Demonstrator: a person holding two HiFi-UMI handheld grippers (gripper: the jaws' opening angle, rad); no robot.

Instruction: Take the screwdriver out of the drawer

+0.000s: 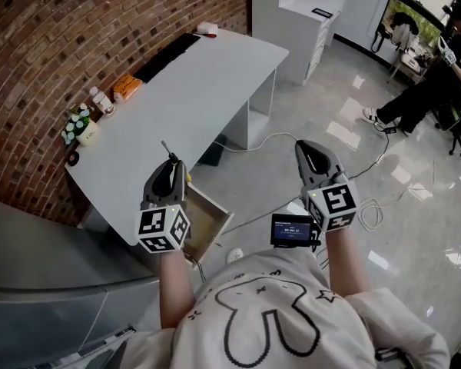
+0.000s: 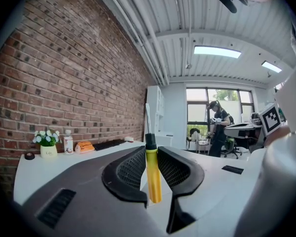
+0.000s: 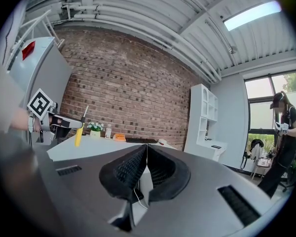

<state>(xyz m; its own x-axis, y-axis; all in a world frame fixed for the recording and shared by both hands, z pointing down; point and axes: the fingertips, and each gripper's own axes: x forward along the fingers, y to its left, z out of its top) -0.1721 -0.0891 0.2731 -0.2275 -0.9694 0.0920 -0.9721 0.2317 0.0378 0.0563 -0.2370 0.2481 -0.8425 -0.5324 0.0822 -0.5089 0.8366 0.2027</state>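
Yellow plastic is the easiest part of the screwdriver (image 2: 153, 174) to pick out: the handle stands upright between the jaws of your left tool (image 1: 171, 167), which are closed partway and pinch it from both sides. Its thin shaft rises above the jaw tips, and the blade end is hard to make out against the pale shelves behind it. From your head view only that shaft shows, poking out ahead of the tool, above the drawer (image 1: 212, 220) and out of it. The drawer hangs open under the near corner of the table (image 1: 215, 75). You can see a strip of its plain brown floor and its front right corner, but the rest is hidden behind the marker cube and your forearm, so you cannot tell what lies in it. Your right tool (image 1: 309, 149) is held level out over the floor, well apart from the left, with its jaw tips shut together and nothing gripped. Along the brick wall the table carries a small flower pot (image 1: 81, 126), a bottle (image 1: 100, 98), an orange thing (image 1: 127, 87) too small to identify and a long black strip (image 1: 169, 54). The middle and front of the tabletop are bare. A white cable (image 1: 292, 140) trails across the shiny floor to your right, and a seated person (image 1: 430, 83) is cut off at the far right edge.
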